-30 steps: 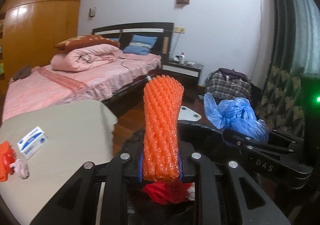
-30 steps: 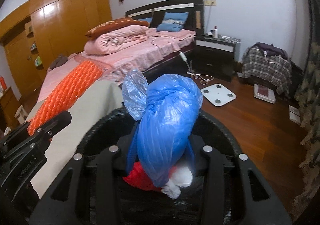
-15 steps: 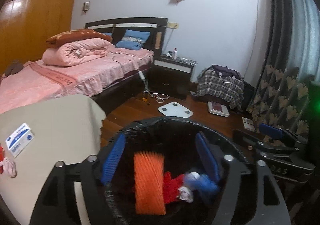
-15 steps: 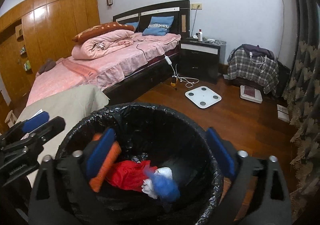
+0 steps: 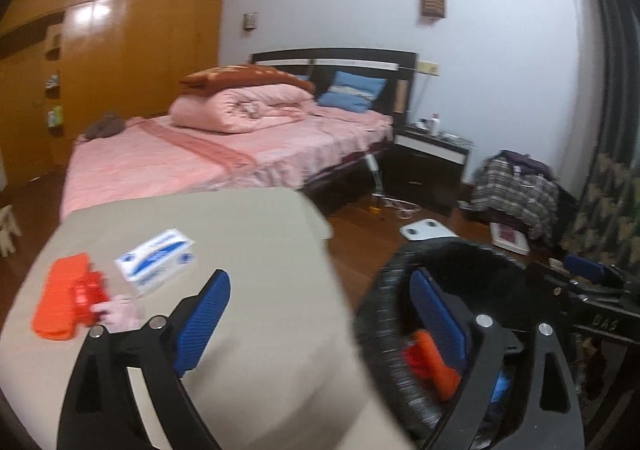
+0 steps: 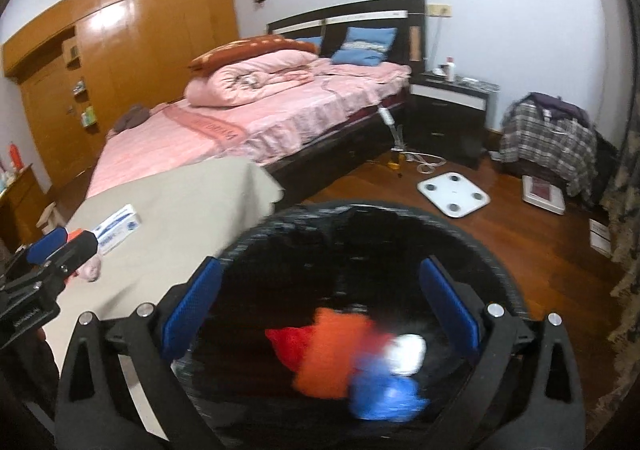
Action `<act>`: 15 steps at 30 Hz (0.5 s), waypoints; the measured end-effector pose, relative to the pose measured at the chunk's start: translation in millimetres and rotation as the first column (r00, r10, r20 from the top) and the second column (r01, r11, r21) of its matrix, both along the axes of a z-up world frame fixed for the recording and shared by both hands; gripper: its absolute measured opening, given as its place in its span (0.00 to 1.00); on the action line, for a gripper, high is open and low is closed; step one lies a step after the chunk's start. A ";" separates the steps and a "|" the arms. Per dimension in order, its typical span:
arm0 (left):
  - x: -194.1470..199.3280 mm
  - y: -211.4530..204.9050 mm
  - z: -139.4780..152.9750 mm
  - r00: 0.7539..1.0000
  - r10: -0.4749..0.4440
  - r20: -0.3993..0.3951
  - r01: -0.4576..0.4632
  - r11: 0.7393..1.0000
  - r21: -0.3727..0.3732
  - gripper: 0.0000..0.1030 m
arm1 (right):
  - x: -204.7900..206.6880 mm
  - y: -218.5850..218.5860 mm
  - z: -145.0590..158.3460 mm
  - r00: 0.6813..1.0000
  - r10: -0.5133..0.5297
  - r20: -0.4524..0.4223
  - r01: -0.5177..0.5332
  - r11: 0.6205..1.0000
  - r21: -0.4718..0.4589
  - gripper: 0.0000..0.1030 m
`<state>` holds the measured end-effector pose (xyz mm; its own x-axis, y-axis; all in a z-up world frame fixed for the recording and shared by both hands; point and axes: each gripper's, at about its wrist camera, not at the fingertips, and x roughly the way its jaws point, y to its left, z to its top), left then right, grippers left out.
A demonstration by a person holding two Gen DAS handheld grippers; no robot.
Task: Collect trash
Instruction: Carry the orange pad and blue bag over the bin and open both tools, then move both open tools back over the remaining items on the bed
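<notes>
**A:** Right, jaws first. How do they stand?

**B:** Both spread wide and holding nothing. The left gripper (image 5: 320,314) straddles the desk (image 5: 248,250) edge and the bin (image 5: 400,314) rim; the right gripper (image 6: 320,302) hangs over the bin mouth.

**A:** And the trash?

**B:** Some lies in the bin already: an orange net (image 6: 328,354), a red scrap (image 6: 286,342), a blue bag (image 6: 380,390) and something white (image 6: 408,352). The rest sits on the desk, off to the left: an orange piece (image 5: 60,302), a red bit (image 5: 90,296) touching it, and a pink wad (image 5: 122,314) beside that. A white-and-blue box (image 5: 158,256) lies just behind them; I can't tell whether it counts as trash.

**A:** So the step in hand?

**B:** My guess is the left gripper goes for that cluster, being much the nearer.

**A:** How to do it well?

**B:** Take 1 item at a time. I would swing left until the orange piece sits midway between the pads, come down low to the cloth, and close across its narrow side. It touches the red bit, so a sloppy close may drag both or flick the wad away. The view is smeared with motion, so settle before closing.

**A:** And the right?

**B:** Keep it clear of the bin mouth so the left has a free drop.
</notes>
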<state>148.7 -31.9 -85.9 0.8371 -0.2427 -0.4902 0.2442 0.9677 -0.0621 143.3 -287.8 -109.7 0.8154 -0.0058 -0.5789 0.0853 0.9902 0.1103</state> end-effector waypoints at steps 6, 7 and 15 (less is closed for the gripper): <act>-2.0 59.5 -2.2 0.993 0.119 0.018 -0.119 0.992 0.035 0.87 | 25.4 64.1 3.6 0.993 0.120 0.009 -0.120 0.993 -0.002 0.93; -1.6 70.9 -3.5 0.990 0.141 0.019 -0.142 0.989 0.040 0.87 | 31.3 75.9 3.6 0.990 0.142 0.007 -0.142 0.990 -0.001 0.93; 7.0 148.5 -20.3 0.959 0.284 0.000 -0.284 0.956 0.069 0.87 | 66.6 155.9 -3.1 0.965 0.262 -0.008 -0.262 0.965 0.003 0.93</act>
<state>155.7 116.6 -106.1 0.8618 0.0381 -0.5058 -0.0415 0.9991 0.0046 209.9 -131.9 -112.8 0.7836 0.2085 -0.5852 -0.1761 0.9779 0.1126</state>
